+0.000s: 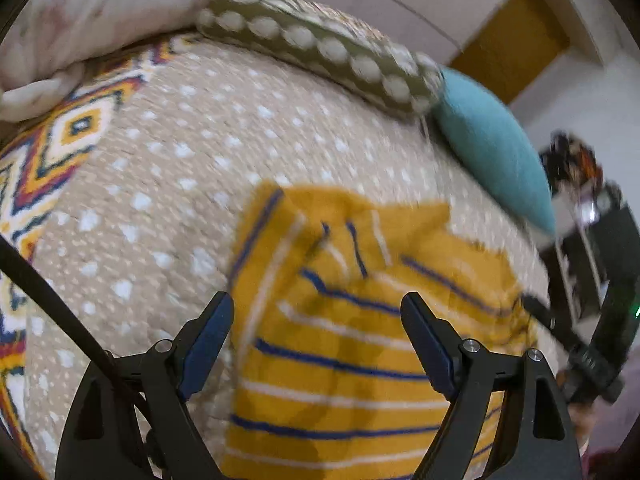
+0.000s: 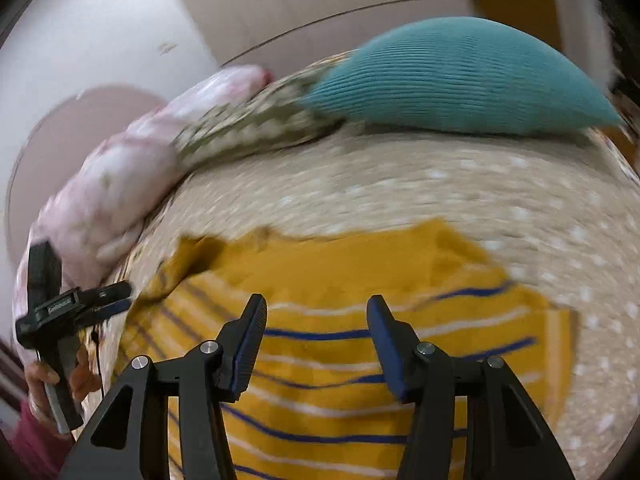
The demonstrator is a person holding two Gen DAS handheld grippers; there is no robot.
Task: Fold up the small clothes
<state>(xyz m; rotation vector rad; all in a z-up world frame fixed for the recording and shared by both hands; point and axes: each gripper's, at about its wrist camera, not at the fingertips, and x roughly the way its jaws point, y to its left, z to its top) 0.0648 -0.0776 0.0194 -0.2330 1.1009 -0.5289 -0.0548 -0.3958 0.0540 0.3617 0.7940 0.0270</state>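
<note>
A small mustard-yellow garment with blue and white stripes (image 1: 352,320) lies rumpled on the beige dotted bedspread (image 1: 180,168); it also shows in the right wrist view (image 2: 360,280). My left gripper (image 1: 316,308) is open and empty, hovering over the garment's near-left part. My right gripper (image 2: 316,312) is open and empty above the garment's middle. The right gripper appears at the garment's right edge in the left wrist view (image 1: 560,332), and the left gripper appears at its left edge in the right wrist view (image 2: 100,296).
A teal cushion (image 1: 496,156) (image 2: 460,80), an olive dotted pillow (image 1: 320,48) (image 2: 248,124) and a pink floral pillow (image 1: 100,12) (image 2: 120,176) line the bed's far side. A patterned sheet (image 1: 52,148) borders the left. Dark furniture (image 1: 592,240) stands beyond the bed.
</note>
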